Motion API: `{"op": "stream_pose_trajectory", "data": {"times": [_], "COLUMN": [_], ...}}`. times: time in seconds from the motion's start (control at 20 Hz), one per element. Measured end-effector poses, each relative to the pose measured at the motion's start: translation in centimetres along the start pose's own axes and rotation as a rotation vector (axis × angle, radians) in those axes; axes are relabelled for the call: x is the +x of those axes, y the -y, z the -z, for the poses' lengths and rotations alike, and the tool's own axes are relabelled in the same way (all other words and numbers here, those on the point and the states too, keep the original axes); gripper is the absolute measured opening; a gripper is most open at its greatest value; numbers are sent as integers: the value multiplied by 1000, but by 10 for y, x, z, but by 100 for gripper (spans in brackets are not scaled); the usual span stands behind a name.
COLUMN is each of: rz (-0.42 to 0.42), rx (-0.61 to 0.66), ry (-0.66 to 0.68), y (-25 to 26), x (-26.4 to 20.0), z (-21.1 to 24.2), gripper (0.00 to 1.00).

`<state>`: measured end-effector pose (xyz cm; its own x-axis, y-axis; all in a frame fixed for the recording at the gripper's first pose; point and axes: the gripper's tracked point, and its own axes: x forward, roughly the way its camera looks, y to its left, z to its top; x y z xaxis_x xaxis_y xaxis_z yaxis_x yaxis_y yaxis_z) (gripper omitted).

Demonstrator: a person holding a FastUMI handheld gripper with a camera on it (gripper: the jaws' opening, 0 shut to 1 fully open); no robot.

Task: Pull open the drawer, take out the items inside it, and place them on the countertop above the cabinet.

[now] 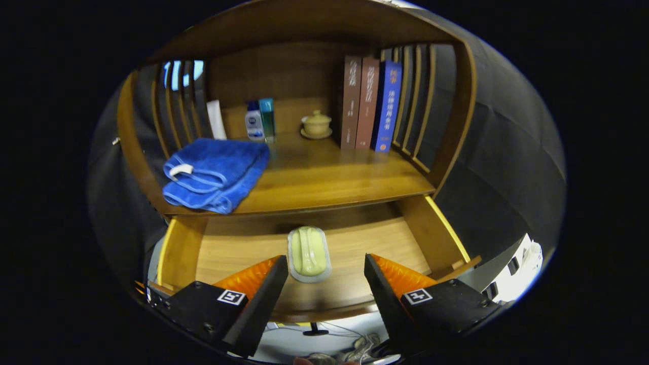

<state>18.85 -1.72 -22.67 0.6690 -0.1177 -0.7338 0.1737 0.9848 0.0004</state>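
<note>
The wooden drawer stands pulled open under the countertop. On its floor lies a pale green soap-like bar in a clear wrapper, long side pointing away from me. My gripper is open and hovers over the drawer, with the bar lying between and slightly beyond the fingertips. Neither finger touches it. A folded blue towel rests on the countertop's left part, hanging a little over the front edge.
At the back of the countertop stand a white bottle, a teal box, a lidded cup on a saucer and three upright books. Slatted wooden sides and a top board enclose the shelf. Cables lie on the floor below.
</note>
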Motion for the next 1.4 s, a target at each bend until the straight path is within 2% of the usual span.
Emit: {"op": "stream_pose_trajectory", "data": {"times": [0.2,0.35,0.45,0.55,0.7,0.8,0.85,1.05,1.2,1.4], "rz": [-73,-83,-132,-135,-130,-142,-151,-133,-137,-96], "rx": [-9,-26,29,43,-31,-20,-20,-38,18,16], "ry": [-119,-173,-195,-206,-249,-245,-245,-244,-254,-232], "y": [-20,-25,-38,-39,-36,-39,-41,-39,-36,-24], "x": [57,84,94,98,106,101,99,79,50,10], "z": [11,21,26,30,43,42,38,34,32,15], "gripper": [95,90,72,71,28,31,20,20,20,20]}}
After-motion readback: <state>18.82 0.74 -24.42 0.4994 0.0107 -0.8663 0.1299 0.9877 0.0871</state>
